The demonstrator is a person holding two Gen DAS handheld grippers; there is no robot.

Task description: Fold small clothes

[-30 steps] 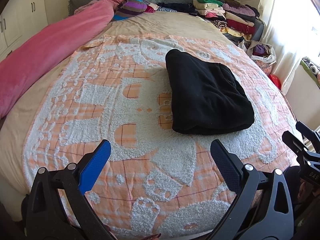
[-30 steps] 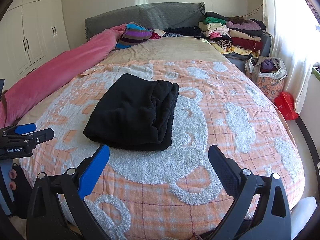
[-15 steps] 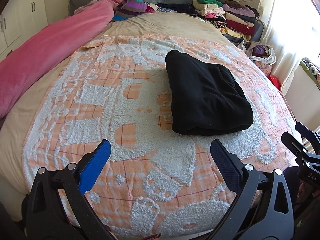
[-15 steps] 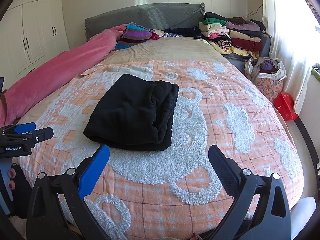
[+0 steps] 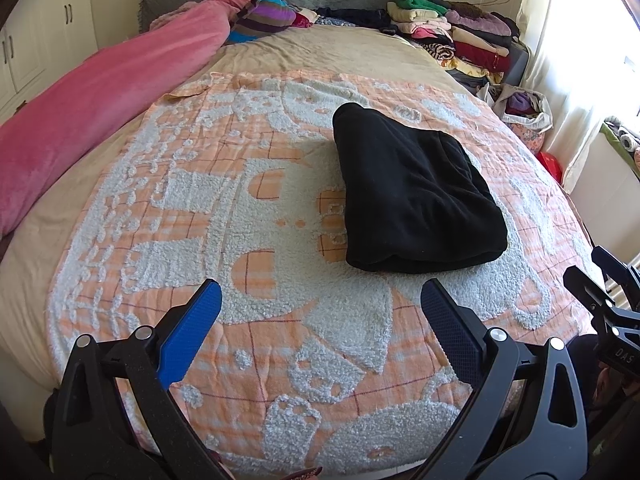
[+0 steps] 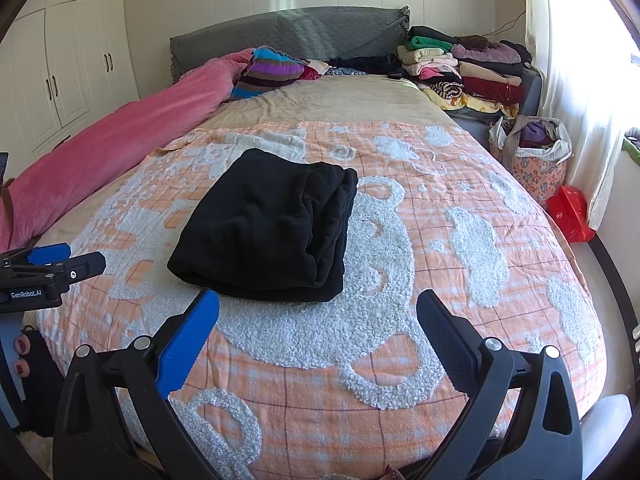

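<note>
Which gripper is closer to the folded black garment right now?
Right. The right gripper sits just short of the black garment's near edge; the left gripper is off to its left, farther away.

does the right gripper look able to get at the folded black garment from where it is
Probably yes. The right gripper is open just short of the folded black garment, and only bare orange blanket lies between them. The left gripper sits off to the side.
</note>
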